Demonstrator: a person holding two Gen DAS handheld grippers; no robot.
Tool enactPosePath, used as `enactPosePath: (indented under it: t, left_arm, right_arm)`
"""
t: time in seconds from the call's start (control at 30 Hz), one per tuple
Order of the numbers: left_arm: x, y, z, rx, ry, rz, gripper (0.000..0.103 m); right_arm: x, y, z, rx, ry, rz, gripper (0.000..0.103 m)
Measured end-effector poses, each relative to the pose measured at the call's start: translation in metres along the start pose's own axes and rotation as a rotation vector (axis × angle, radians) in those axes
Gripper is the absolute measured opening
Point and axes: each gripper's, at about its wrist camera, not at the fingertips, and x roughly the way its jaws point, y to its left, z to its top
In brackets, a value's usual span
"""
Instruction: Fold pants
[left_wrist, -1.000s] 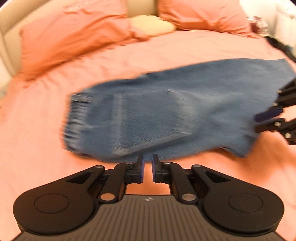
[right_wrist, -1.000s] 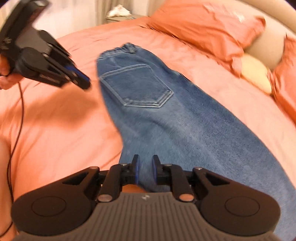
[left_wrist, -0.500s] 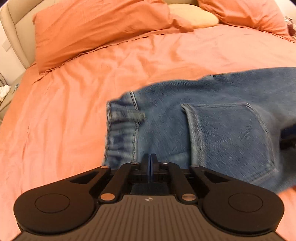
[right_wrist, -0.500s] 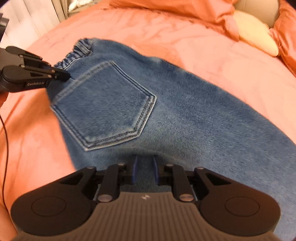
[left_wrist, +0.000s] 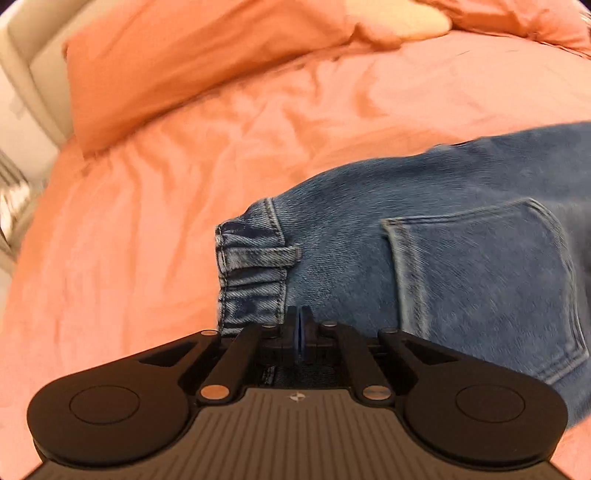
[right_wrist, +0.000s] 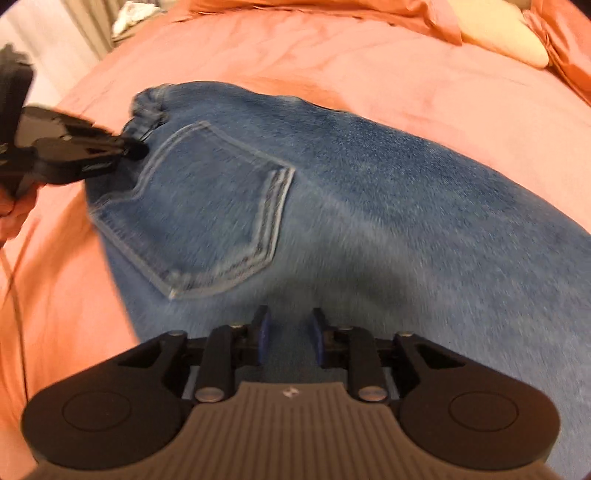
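Note:
Blue jeans (left_wrist: 461, 236) lie back pocket up on an orange bed. My left gripper (left_wrist: 300, 332) is shut on the jeans' elastic waistband (left_wrist: 255, 269) at its near edge. In the right wrist view the jeans (right_wrist: 369, 206) fill the middle, and the left gripper (right_wrist: 138, 149) pinches the waistband at the far left. My right gripper (right_wrist: 289, 332) is open, its blue pads just above the denim below the back pocket (right_wrist: 218, 218), with cloth showing between the jaws.
Orange sheet (left_wrist: 166, 184) covers the bed all around. An orange pillow (left_wrist: 177, 62) and a cream pillow (right_wrist: 498, 33) lie at the head. A beige headboard (left_wrist: 22, 55) is at far left. A thin black cable (right_wrist: 16, 295) runs along the left.
My left gripper closed on the waistband and stays shut on it. My right gripper moved forward over the jeans toward the pocket and its jaws are wider apart.

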Motion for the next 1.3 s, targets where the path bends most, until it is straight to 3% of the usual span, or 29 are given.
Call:
enactPosePath:
  t: [0.17,0.27,0.37,0.47,0.5,0.57,0.7,0.97,1.03,1.13,1.17,1.3]
  left_arm:
    - [-0.042,-0.021,-0.018,0.038,-0.043,-0.035,0.009]
    - [-0.066,-0.044,-0.023,0.058,-0.055,-0.103,0.009]
    - [-0.087,-0.072,-0.025,0.061,-0.068,-0.177,0.009]
    - [-0.102,-0.101,-0.023,0.055,-0.084,-0.246,0.009]
    - [-0.105,-0.111,-0.022,0.047,-0.085,-0.266,0.009]
    - [-0.109,-0.128,-0.019,0.040,-0.090,-0.299,0.009]
    - [-0.108,-0.160,-0.008,0.063,-0.094,-0.320,0.009]
    - [-0.102,-0.233,0.029,0.132,-0.086,-0.375,0.009]
    - [-0.098,-0.254,0.042,0.148,-0.089,-0.392,0.009]
    - [-0.087,-0.288,0.061,0.190,-0.081,-0.413,0.009]
    - [-0.083,-0.299,0.066,0.205,-0.074,-0.425,0.009]
    - [-0.064,-0.342,0.086,0.273,-0.054,-0.431,0.009]
  right_arm:
    - [-0.037,-0.004,-0.051,0.028,-0.055,0.037,0.022]
    - [-0.027,-0.006,-0.078,0.052,-0.003,0.024,0.024]
    - [-0.022,-0.006,-0.088,0.028,-0.031,0.010,0.023]
    - [-0.041,-0.015,-0.092,0.098,-0.065,0.036,0.024]
    - [-0.051,-0.021,-0.097,0.116,-0.081,0.031,0.026]
    - [-0.072,-0.040,-0.110,0.164,-0.122,-0.004,0.042]
    - [-0.132,-0.113,-0.155,0.348,-0.201,-0.094,0.049]
    - [-0.236,-0.298,-0.285,0.864,-0.400,-0.304,0.055]
    - [-0.250,-0.340,-0.315,0.966,-0.442,-0.313,0.056]
    - [-0.256,-0.389,-0.349,1.139,-0.522,-0.268,0.068]
    - [-0.256,-0.402,-0.358,1.179,-0.540,-0.258,0.068]
    - [-0.238,-0.432,-0.366,1.201,-0.519,-0.264,0.068]
